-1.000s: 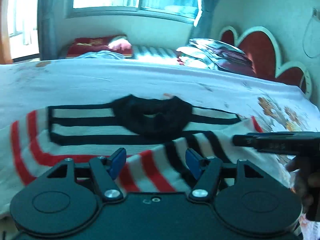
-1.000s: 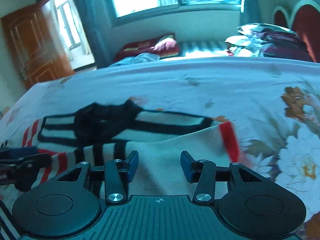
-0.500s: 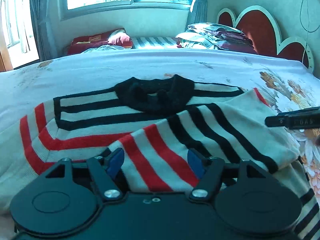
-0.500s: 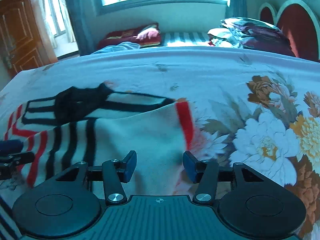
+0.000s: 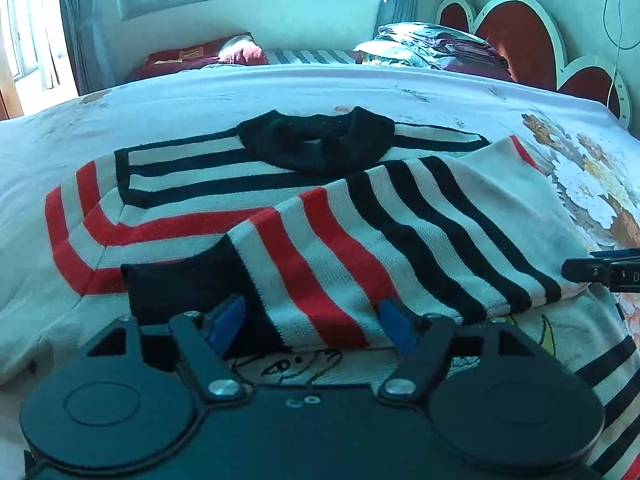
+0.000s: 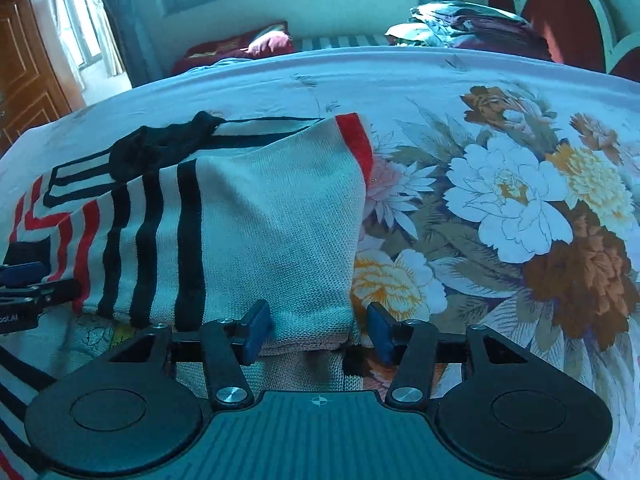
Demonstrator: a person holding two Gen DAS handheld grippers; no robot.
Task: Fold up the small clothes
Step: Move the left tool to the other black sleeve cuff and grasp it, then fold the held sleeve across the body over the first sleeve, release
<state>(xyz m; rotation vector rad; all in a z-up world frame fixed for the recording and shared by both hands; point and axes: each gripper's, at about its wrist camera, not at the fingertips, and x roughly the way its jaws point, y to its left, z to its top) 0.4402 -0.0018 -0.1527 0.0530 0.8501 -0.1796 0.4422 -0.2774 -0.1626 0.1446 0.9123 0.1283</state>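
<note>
the folded sleeve (image 5: 400,240) of the striped sweater (image 5: 192,184) runs crosswise ahead of both fingers; left gripper (image 5: 312,320) opening wide around its cuff, right gripper (image 6: 316,328) half-open, pads clear of the fold.

The left gripper (image 5: 314,322) is opening over the sweater's (image 5: 208,200) folded sleeve (image 5: 400,232); the fabric lies between its jaws on the bed (image 5: 200,108).

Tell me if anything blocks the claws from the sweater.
Nothing visible does. The folded sleeve of the sweater lies directly ahead of the left claw, whose jaws are opening, and the right claw, with only cloth between their fingers.
</note>
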